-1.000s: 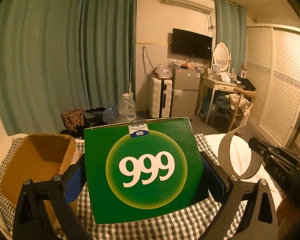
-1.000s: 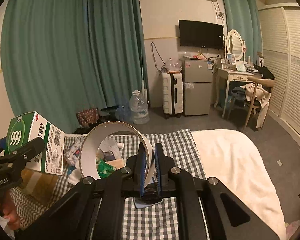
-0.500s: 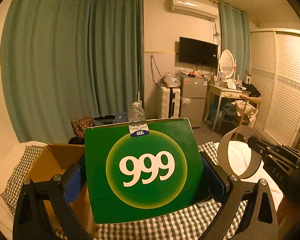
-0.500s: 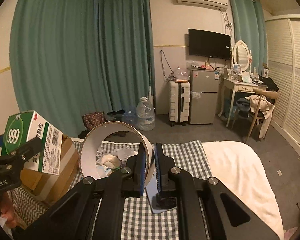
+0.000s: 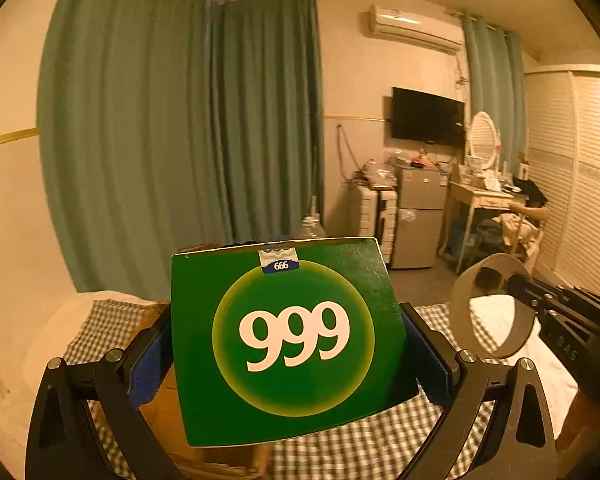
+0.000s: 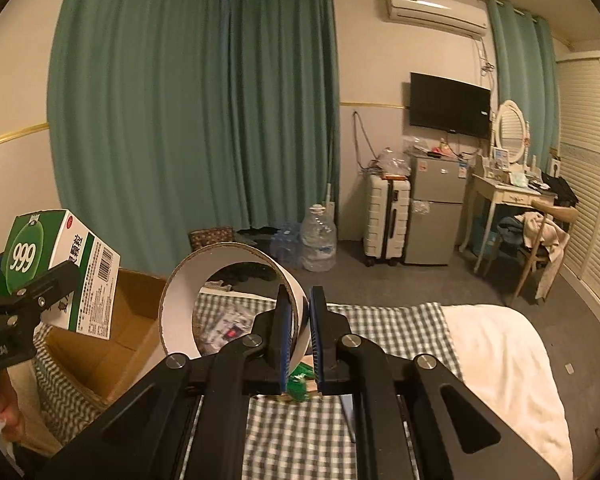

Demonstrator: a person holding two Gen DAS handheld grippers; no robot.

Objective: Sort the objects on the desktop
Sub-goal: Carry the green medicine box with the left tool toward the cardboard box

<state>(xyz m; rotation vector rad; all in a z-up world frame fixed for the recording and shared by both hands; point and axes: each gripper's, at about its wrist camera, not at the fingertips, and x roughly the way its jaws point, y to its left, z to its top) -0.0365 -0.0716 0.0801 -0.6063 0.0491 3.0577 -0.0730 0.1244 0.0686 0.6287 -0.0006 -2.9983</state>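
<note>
Aloft: one green box (image 5: pixel 292 340), one tape ring (image 6: pixel 236 296), one carton (image 6: pixel 112 332).

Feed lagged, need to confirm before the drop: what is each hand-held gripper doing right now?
Left hand-held gripper: shut on the green 999 medicine box.
Right hand-held gripper: shut on the wall of the white cardboard ring.

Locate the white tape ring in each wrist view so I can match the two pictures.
Left wrist view: the white tape ring sits at the right edge, held up by the right claw above the checked cloth.
Right wrist view: the ring is centre-left, its wall pinched in the same claw.
Shared landmark: the wall-mounted TV, upper right in both.
</note>
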